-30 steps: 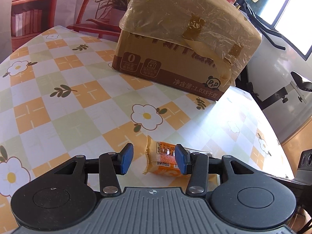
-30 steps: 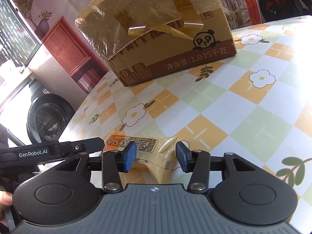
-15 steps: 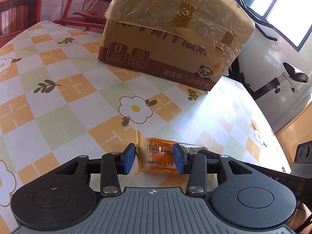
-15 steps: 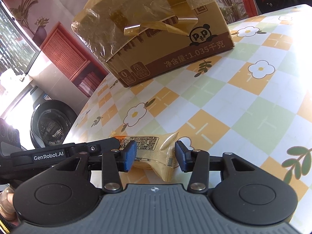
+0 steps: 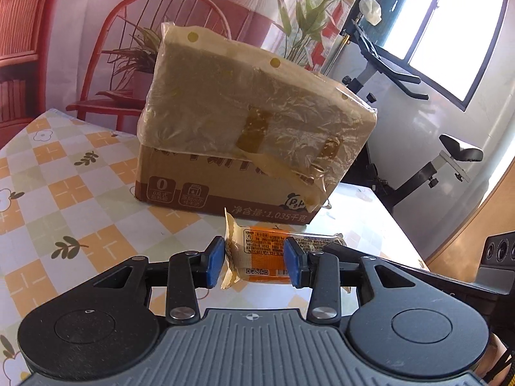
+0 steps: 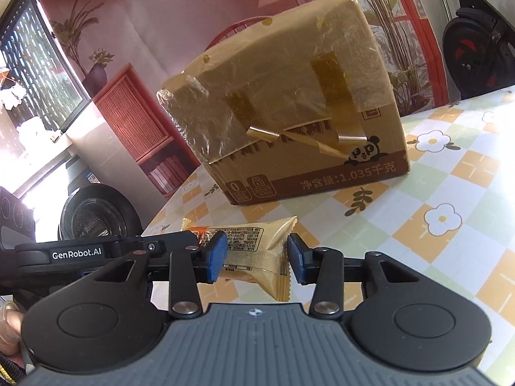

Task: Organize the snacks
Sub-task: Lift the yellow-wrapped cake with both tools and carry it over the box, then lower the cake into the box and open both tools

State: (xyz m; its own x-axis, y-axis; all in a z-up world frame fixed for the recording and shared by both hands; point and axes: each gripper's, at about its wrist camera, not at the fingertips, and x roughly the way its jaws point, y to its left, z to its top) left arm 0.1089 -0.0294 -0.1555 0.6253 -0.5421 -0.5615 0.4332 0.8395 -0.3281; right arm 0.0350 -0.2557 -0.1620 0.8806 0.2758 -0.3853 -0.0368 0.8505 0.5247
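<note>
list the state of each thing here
snack pack: sealed, lifted clear of the table, held at both ends
left claw: shut on the snack pack
right claw: shut on the snack pack's other end
box: closed, plastic-wrapped and taped, resting on the table

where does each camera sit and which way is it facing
Left wrist: sits on the left gripper, faces along its fingers at the snack packet and cardboard box; no hand shows.
Right wrist: sits on the right gripper, faces the same box; a fingertip shows at the left edge.
Shared: packet held from both ends, box, flowered tablecloth.
</note>
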